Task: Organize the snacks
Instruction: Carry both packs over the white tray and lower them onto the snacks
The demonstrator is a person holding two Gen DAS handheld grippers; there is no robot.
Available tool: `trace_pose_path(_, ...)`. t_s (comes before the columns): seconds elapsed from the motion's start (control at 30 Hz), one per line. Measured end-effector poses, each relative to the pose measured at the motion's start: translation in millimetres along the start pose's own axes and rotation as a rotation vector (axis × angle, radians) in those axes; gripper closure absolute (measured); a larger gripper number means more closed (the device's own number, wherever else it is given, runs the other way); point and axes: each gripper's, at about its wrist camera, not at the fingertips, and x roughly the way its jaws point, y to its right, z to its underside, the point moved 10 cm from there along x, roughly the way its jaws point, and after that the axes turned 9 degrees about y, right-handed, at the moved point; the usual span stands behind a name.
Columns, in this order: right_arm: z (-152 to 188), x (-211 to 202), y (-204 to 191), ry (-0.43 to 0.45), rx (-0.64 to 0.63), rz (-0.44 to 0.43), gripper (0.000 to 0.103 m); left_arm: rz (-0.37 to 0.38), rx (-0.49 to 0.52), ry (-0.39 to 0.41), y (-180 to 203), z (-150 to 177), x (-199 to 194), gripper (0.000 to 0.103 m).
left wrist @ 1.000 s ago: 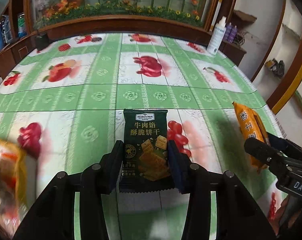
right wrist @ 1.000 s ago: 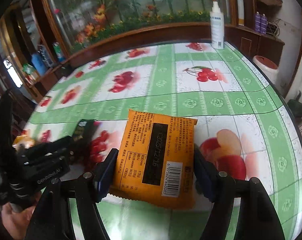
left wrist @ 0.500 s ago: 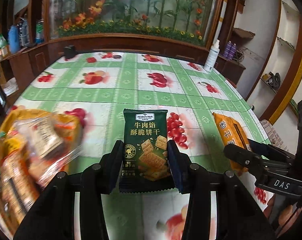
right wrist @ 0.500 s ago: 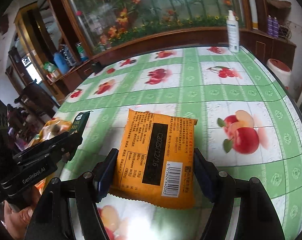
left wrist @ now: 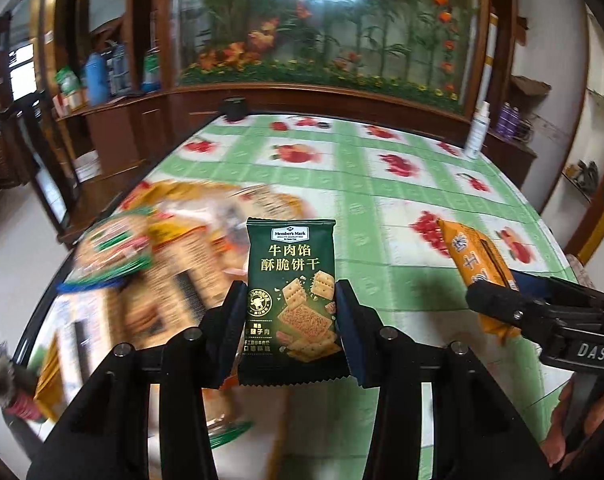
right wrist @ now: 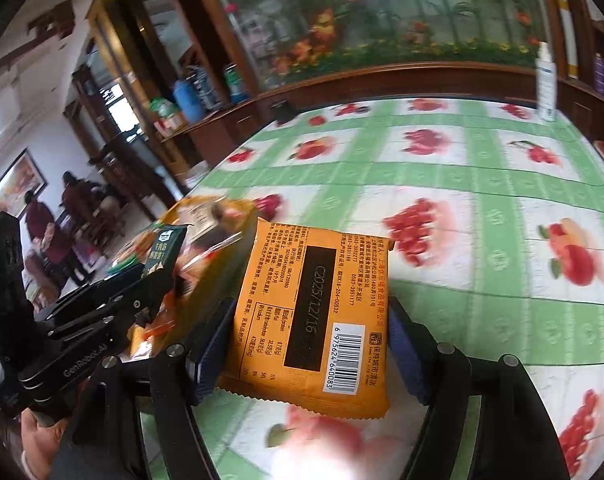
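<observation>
Two handheld grippers each carry a snack packet above a round table (left wrist: 381, 208) covered in a green-and-white cloth printed with fruit. The left gripper (left wrist: 290, 316) is clenched on a dark green cracker packet (left wrist: 290, 300), which stands upright between its fingers with the printed front facing the camera. The right gripper (right wrist: 309, 336) grasps an orange packet (right wrist: 313, 312) by its two sides, back panel up, showing a barcode and a printed date. In the left wrist view, the right gripper and its orange packet appear at the right edge, held by a hand (left wrist: 573, 420). Below and to the left of the green packet lies a blurred heap of other snack packets (left wrist: 150, 272) at the table's left edge; the right wrist view shows the same heap beyond the left gripper. A white spray bottle (left wrist: 477, 130) stands at the table's far right edge. Behind the table, a wooden-framed glass panel (left wrist: 325, 24) shows flowers and bamboo. Blurred figures (right wrist: 54, 232) stand in a room far left.
</observation>
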Motion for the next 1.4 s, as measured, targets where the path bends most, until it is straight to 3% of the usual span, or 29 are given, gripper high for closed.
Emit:
trace_pose_path(0.27, 14, 15, -61, -0.037, -0.066, -0.089, 0.03, -0.079, -0.066, -0.015, -52, 16, -4, 0.06)
trace_pose_path(0.53, 18, 28, -101, -0.057, -0.121, -0.138, 0.03, -0.094, -0.081, -0.012, -65, 23, -8, 0.06)
trace_pose_path(1.4, -27, 85, -151, -0.047, -0.179, -0.198, 0.03, -0.086, -0.084, -0.051, -70, 29, 8, 0.06)
